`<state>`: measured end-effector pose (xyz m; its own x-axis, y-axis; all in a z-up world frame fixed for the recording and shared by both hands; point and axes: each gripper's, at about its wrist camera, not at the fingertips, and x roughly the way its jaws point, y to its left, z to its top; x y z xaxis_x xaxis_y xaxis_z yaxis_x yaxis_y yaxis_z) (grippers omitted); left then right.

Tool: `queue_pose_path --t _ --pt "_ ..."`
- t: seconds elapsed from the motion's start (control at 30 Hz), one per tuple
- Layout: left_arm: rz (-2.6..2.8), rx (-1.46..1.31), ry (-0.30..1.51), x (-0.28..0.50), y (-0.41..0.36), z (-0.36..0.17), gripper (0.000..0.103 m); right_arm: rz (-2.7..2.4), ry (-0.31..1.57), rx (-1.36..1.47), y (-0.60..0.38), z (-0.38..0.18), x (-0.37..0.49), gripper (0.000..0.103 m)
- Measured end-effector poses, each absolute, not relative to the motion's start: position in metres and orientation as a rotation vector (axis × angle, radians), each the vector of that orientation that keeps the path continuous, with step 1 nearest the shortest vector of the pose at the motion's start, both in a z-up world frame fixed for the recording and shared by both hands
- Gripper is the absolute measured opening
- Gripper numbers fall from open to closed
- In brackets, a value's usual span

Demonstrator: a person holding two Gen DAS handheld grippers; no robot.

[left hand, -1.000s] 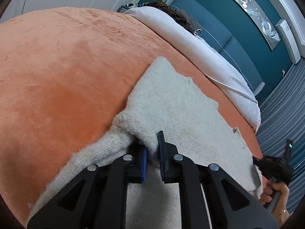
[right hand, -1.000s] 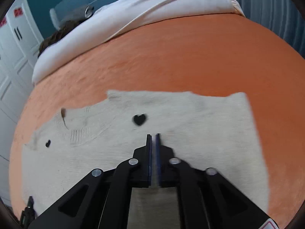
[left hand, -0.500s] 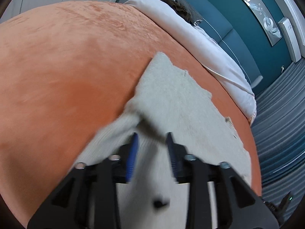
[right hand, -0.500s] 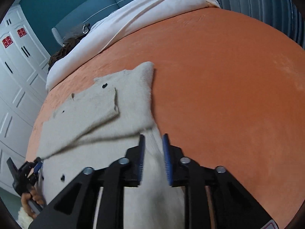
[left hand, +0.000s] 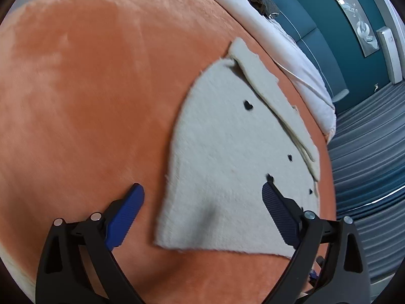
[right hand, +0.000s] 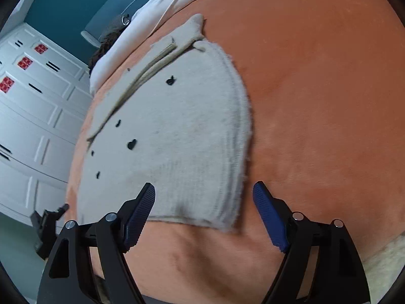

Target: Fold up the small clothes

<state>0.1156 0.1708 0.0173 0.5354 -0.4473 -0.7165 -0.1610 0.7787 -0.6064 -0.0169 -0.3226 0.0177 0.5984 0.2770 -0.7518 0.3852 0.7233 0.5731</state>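
Left wrist view shows an orange plush blanket [left hand: 88, 96] spread over the bed, with a white duvet [left hand: 283, 40] bunched along its far edge, a teal padded headboard [left hand: 321, 40] behind that and grey curtains [left hand: 367, 164] to the right. From the right wrist view, white panelled wardrobe doors [right hand: 33, 116] with red emblems stand at the left.

Half a second ago both grippers were close over the garment with their fingers only slightly apart; now the left gripper [left hand: 202, 202] and right gripper [right hand: 203, 202] sit back from it with jaws spread wide, gripping nothing. One second ago each was clenched on the fabric, which lay spread out; it now lies folded over itself.

A cream knitted sweater [left hand: 227, 157] rests flat on the blanket, near the bed's front edge, its nearest hem between the left gripper's fingers in that view. Small black heart shapes [left hand: 248, 105] dot its upper face. A narrower folded strip [left hand: 273, 93] of the same knit pokes out along the far side, just beside the duvet. The surface looks fuzzy, with a stitched border along its right-hand edge [right hand: 240, 126].
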Motion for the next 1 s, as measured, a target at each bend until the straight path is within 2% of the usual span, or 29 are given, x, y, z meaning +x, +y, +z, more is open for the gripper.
queue_pose_path --t 0.13,0.17,0.2,0.23,0.27,0.3,0.33,0.53,0.67,0.9,1.0 --pt "-0.167 -0.648 0.997 0.12 0.158 0.016 0.094 -0.084 0.945 0.807 -0.312 0.016 0.003 0.078" --pt "-0.166 -0.646 1.002 0.122 0.157 0.018 0.088 -0.088 0.941 0.801 -0.313 0.017 0.003 0.074" --pt "-0.193 -0.653 1.011 0.125 0.155 0.019 0.078 -0.098 0.946 0.79 -0.311 0.018 0.006 0.058" --pt "-0.23 -0.664 1.038 0.128 0.152 0.017 0.051 -0.106 0.963 0.781 -0.31 0.018 0.01 0.033" --pt "-0.239 -0.676 1.07 0.131 0.15 0.015 0.027 -0.111 0.987 0.778 -0.309 0.017 0.014 0.018" --pt "-0.233 -0.682 1.099 0.132 0.15 0.013 0.015 -0.1 1.0 0.792 -0.309 0.017 0.016 0.014" --pt "-0.215 -0.675 1.118 0.131 0.149 0.014 0.009 -0.094 0.987 0.808 -0.31 0.021 0.014 0.012" --pt "-0.295 -0.705 1.078 0.1 0.163 0.048 0.007 -0.052 0.883 0.778 -0.322 0.074 -0.013 0.009" --pt "-0.349 -0.636 1.115 0.064 0.17 0.059 0.006 -0.033 0.921 0.692 -0.327 0.088 -0.05 0.008" --pt "-0.459 -0.439 1.303 -0.054 0.178 0.065 0.006 0.105 1.203 0.388 -0.289 0.095 -0.156 0.009" --pt "-0.493 -0.374 1.35 -0.104 0.188 0.082 0.006 0.183 1.313 0.34 -0.274 0.103 -0.205 0.009"
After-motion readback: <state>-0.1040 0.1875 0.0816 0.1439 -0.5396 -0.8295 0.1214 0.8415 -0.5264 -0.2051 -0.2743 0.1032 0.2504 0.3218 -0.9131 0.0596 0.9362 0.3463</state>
